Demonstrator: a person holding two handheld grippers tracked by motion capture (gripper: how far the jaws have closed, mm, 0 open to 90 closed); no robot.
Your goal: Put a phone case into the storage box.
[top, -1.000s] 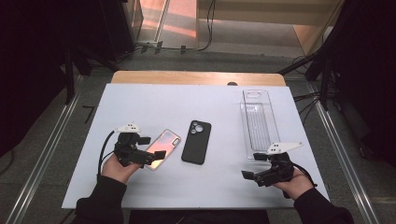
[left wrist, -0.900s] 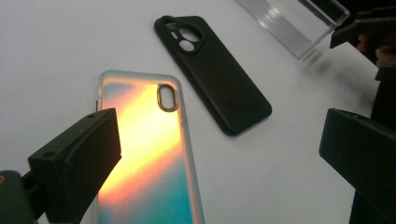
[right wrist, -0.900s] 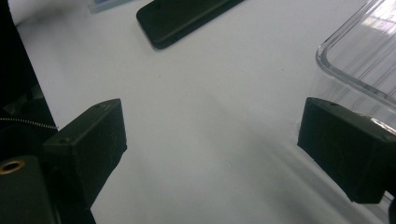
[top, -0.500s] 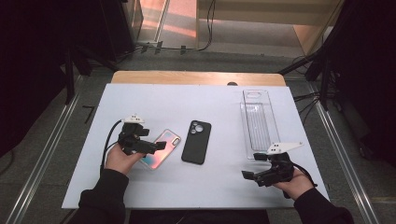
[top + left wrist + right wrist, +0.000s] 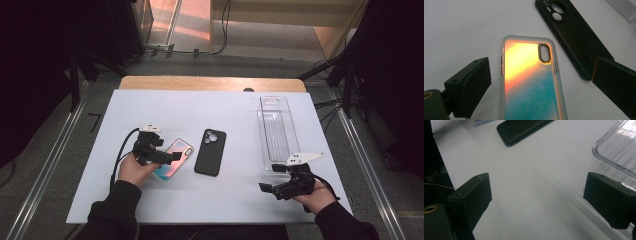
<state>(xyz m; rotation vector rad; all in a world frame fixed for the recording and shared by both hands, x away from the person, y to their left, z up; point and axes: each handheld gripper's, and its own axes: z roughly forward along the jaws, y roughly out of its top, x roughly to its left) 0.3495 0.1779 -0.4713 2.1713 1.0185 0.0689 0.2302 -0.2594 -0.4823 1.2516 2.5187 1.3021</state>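
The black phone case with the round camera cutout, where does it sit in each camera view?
High view: the black phone case with the round camera cutout lies mid-table, right of the iridescent orange-teal phone case.
Left gripper view: upper right, beside the same iridescent case.
Right gripper view: its end at the top edge.
Shared landmark: the white tabletop.

the iridescent phone case (image 5: 531, 82) looks like glossy plastic with a frosted, translucent rim — its back shimmers orange to teal. the black phone case (image 5: 576, 37) is matt, rubbery-looking plastic. the clear tray (image 5: 277, 131) is shiny transparent plastic with ribbing. the table (image 5: 165, 107) has a smooth, matt white top — a wooden edge at the far side. the left gripper (image 5: 541, 82) has matt black plastic jaws.
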